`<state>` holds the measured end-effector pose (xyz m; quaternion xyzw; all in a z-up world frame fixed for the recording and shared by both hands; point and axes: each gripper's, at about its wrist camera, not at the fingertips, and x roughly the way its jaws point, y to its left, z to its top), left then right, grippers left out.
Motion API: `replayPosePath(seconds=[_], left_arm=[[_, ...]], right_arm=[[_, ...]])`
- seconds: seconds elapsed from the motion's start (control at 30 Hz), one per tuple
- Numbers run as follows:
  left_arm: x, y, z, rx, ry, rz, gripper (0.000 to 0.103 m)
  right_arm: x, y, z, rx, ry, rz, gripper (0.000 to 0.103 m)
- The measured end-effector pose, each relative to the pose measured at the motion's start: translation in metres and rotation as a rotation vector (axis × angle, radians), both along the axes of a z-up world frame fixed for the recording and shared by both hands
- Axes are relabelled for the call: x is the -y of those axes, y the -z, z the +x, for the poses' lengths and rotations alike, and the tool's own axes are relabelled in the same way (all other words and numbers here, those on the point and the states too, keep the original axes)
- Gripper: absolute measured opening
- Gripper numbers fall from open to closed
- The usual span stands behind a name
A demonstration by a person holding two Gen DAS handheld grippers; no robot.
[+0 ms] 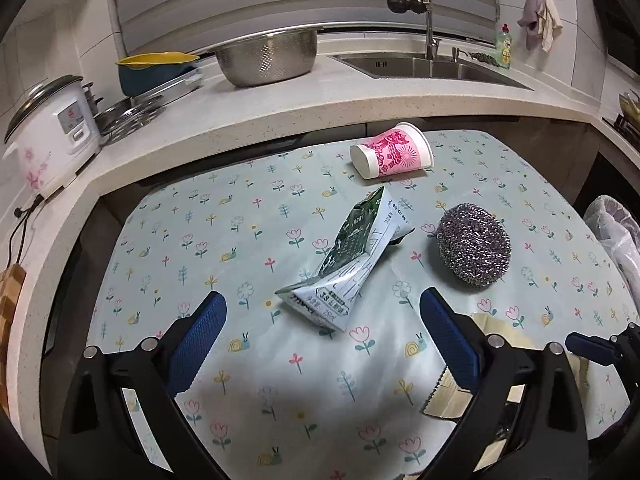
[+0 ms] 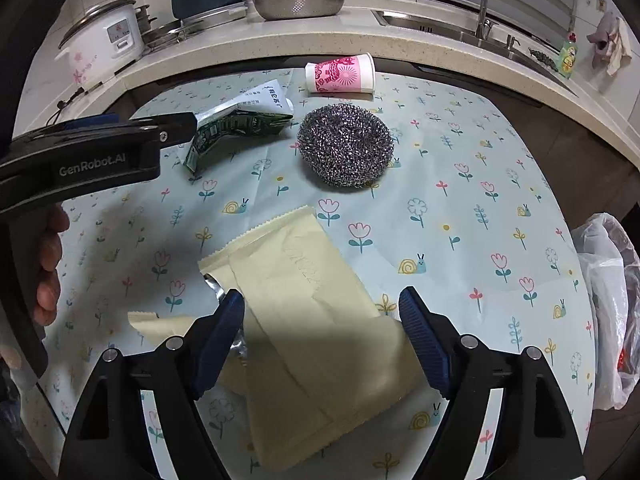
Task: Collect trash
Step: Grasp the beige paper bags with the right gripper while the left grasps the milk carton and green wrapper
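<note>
A crushed green-and-white carton lies on the flowered tablecloth, just ahead of my left gripper, which stands open above the cloth with nothing between its fingers. A pale yellow torn packet with a foil lining lies under my right gripper; its jaws stand open on either side of the packet without pressing it. A pink-and-white paper cup lies on its side at the far edge. A steel wool scourer sits right of the carton. The right view shows the left gripper by the carton.
A clear plastic bag hangs off the table's right edge. Behind the table runs a counter with a rice cooker, a steel colander, a dish rack and a sink. A hand holds the left gripper's handle.
</note>
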<state>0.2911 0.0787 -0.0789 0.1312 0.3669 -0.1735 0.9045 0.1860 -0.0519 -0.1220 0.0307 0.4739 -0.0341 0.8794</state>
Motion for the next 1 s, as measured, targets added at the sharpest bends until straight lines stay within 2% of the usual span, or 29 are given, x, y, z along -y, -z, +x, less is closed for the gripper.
replayPosePath(seconds=[0.13, 0.2, 0.27, 0.33, 0.37, 0.4, 0.43, 0.5, 0.63, 0.77, 1.0], left_arm=[[0.009, 0.013, 0.021, -0.021, -0.004, 0.019, 0.093], [0.009, 0.018, 0.029, -0.046, -0.015, 0.005, 0.093], [0.007, 0.021, 0.034, -0.073, -0.024, -0.027, 0.09], [0.005, 0.024, 0.036, -0.106, -0.025, -0.068, 0.081], [0.004, 0.025, 0.038, -0.127, -0.023, -0.083, 0.073], [0.003, 0.026, 0.038, -0.136, -0.032, -0.089, 0.068], [0.002, 0.025, 0.036, -0.125, -0.041, -0.093, 0.065], [0.0, 0.024, 0.032, -0.133, -0.046, -0.103, 0.053], [-0.007, 0.017, 0.023, -0.135, -0.087, -0.129, 0.047], [-0.01, 0.008, 0.008, -0.141, -0.104, -0.148, 0.039], [-0.008, -0.008, -0.031, -0.161, -0.113, -0.183, 0.036]], right_arm=[[0.006, 0.005, 0.006, -0.003, 0.014, 0.016, 0.076], [0.008, 0.004, 0.008, -0.002, 0.019, 0.025, 0.076], [0.01, 0.003, 0.01, 0.001, 0.022, 0.032, 0.072], [0.012, 0.003, 0.011, 0.0, 0.021, 0.045, 0.058], [0.013, 0.002, 0.011, 0.004, 0.023, 0.05, 0.056], [0.013, 0.0, 0.01, 0.009, 0.023, 0.055, 0.05], [0.012, -0.002, 0.009, 0.015, 0.023, 0.053, 0.047], [0.011, -0.005, 0.007, 0.026, 0.022, 0.054, 0.041], [0.014, -0.014, 0.001, 0.044, 0.026, 0.077, 0.032], [0.019, -0.025, -0.007, 0.07, 0.045, 0.089, 0.031], [0.038, -0.051, -0.025, 0.136, 0.095, 0.107, 0.028]])
